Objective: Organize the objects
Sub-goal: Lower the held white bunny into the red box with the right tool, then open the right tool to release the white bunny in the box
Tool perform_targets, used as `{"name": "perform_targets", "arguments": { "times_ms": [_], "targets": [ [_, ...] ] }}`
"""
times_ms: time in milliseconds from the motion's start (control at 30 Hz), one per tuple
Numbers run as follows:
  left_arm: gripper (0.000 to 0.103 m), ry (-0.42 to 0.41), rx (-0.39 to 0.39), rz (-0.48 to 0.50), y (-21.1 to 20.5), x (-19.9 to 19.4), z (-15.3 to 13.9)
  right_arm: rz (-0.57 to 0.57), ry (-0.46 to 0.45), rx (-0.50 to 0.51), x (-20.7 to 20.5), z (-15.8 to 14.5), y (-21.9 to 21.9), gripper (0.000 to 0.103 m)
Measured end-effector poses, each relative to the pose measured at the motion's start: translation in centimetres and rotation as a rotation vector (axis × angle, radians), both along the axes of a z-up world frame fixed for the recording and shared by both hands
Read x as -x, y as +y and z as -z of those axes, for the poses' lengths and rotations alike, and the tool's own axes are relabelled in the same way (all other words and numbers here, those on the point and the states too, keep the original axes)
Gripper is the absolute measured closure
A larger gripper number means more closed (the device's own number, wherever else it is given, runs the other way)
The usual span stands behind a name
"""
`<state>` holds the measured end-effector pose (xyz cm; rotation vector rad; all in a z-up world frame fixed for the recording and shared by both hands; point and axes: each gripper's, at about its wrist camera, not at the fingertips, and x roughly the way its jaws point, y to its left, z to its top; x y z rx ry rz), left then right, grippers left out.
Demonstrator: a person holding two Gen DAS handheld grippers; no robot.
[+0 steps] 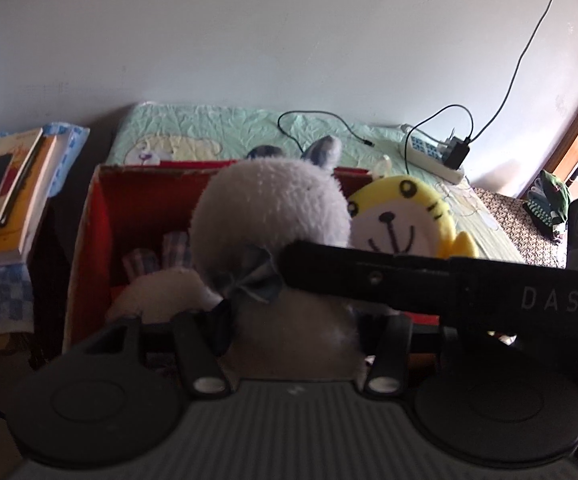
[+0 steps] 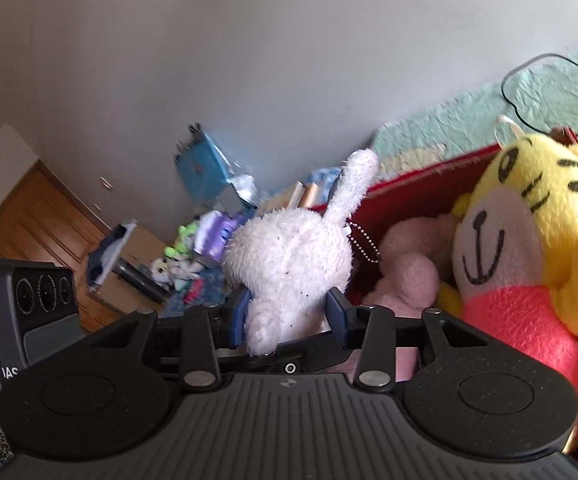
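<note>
A red cardboard box stands on the bed; its wall also shows in the right wrist view. My left gripper is shut on a grey plush with a blue bow, held over the box; its fingers are hidden by the plush. A yellow tiger plush sits in the box at the right, also seen in the right wrist view. My right gripper is shut on a white fluffy rabbit plush beside the box. A pink plush lies in the box.
A stack of books lies at the left on a blue cloth. A power strip with cables lies on the green bedsheet. Clutter and a wooden door are at the left in the right wrist view. A white plush lies in the box.
</note>
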<state>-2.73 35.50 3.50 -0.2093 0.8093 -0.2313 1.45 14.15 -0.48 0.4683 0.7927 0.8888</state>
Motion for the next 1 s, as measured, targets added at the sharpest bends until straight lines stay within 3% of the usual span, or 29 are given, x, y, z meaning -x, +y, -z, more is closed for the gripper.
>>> {"name": "perform_targets", "arguments": {
  "times_ms": [200, 433, 700, 867, 1000],
  "targets": [
    [0.05, 0.064, 0.041, -0.013, 1.2, -1.3, 2.3, 0.0, 0.05, 0.117, -1.1, 1.1, 1.0, 0.06],
    [0.046, 0.111, 0.007, -0.028, 1.1, -2.2, 3.3, -0.015, 0.038, 0.142, -1.7, 1.9, 1.9, 0.061],
    [0.037, 0.123, -0.043, -0.025, 0.3, -2.3, 3.1, 0.017, 0.103, 0.064, -1.9, 2.4, 0.5, 0.057],
    [0.034, 0.13, -0.075, -0.035, 0.1, -1.9, 2.7, 0.061, 0.097, 0.008, -1.3, 1.7, -1.1, 0.055],
    [0.033, 0.144, -0.099, -0.046, -0.1, -1.9, 2.5, 0.121, 0.063, 0.021, -1.2, 1.2, -1.5, 0.065]
  ]
}}
